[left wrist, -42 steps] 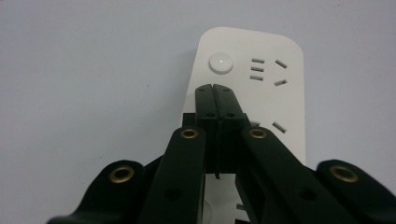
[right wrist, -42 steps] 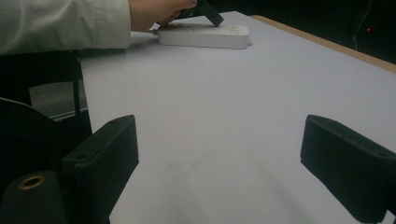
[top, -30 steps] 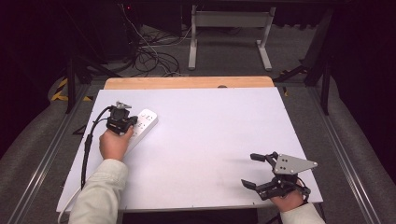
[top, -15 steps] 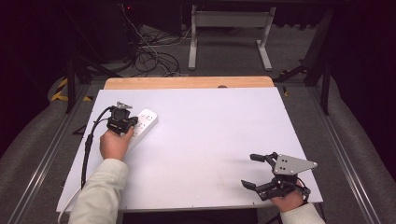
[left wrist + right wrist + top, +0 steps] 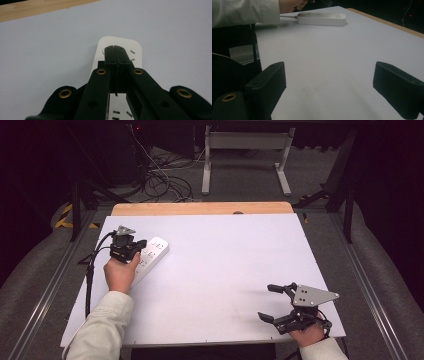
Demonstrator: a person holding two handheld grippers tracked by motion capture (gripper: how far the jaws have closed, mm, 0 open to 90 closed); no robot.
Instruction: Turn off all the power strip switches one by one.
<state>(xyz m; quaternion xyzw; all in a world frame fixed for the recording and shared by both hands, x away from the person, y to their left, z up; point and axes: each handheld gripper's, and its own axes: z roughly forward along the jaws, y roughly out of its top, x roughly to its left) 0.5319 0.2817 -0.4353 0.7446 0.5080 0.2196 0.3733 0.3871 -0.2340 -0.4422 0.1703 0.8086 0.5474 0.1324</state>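
Observation:
A white power strip (image 5: 152, 254) lies flat near the left edge of the white table (image 5: 225, 260). My left gripper (image 5: 141, 243) hovers right over it, jaws pressed together with nothing visible between them. In the left gripper view the shut jaws (image 5: 115, 50) cover the middle of the power strip (image 5: 136, 48), whose rounded end and socket slots show around them. My right gripper (image 5: 270, 302) rests at the table's near right corner, jaws wide apart and empty. Its own view looks across the bare table between the open jaws (image 5: 329, 82) to the power strip (image 5: 322, 18) and a light sleeve (image 5: 244, 11).
A wooden strip (image 5: 200, 209) runs along the table's far edge. Behind it on the dark floor lie tangled cables (image 5: 160, 175) and the legs of a white metal frame (image 5: 245, 150). The left gripper's black cable (image 5: 90, 275) trails along the table's left edge.

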